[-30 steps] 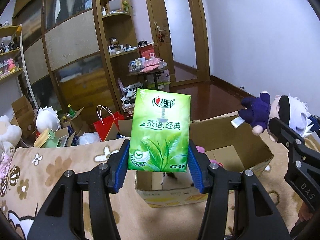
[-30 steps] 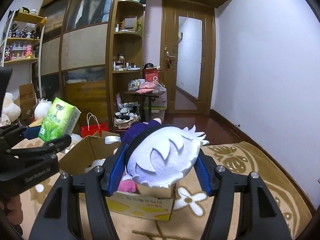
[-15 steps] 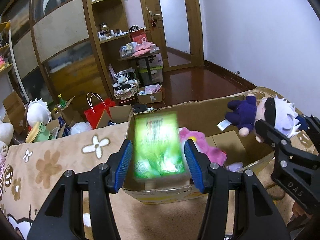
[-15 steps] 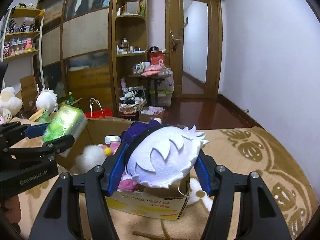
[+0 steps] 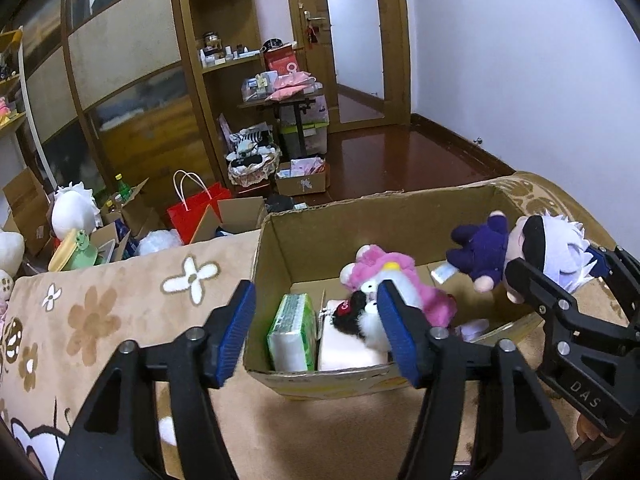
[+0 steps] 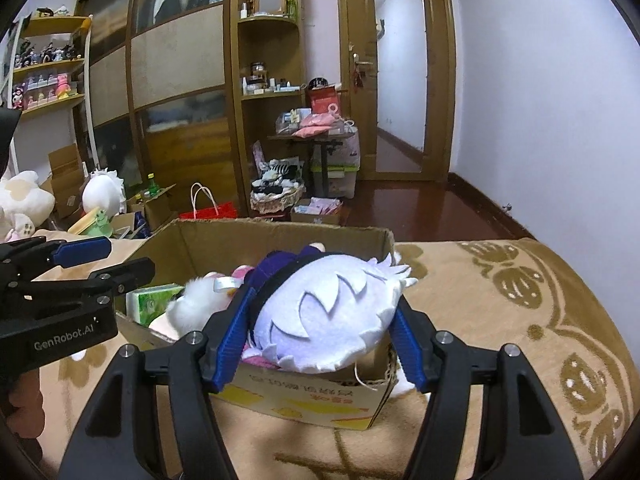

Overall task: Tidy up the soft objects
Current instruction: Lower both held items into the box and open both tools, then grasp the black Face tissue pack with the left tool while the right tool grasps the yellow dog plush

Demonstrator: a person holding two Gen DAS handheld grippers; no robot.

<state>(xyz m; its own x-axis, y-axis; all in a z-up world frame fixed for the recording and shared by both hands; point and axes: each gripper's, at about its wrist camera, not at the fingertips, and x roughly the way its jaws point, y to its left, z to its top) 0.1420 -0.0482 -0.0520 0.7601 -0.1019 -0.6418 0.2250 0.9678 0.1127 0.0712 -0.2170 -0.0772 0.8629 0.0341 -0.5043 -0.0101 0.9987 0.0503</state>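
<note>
An open cardboard box stands on a tan flowered blanket. The green tissue pack lies inside it at the left, beside a pink and white plush. My left gripper is open and empty above the box's near edge. My right gripper is shut on a white-haired doll in purple clothes, held over the box's right side; the doll also shows in the left wrist view. The box and tissue pack show in the right wrist view too.
Beyond the blanket's far edge lie a red bag, small cartons and white plush toys. A wooden wardrobe and shelves stand behind, with a door and dark wood floor to the right.
My left gripper opened and let the green tissue pack drop into the box. Both grippers tipped down toward the box. The right gripper still holds the doll.
</note>
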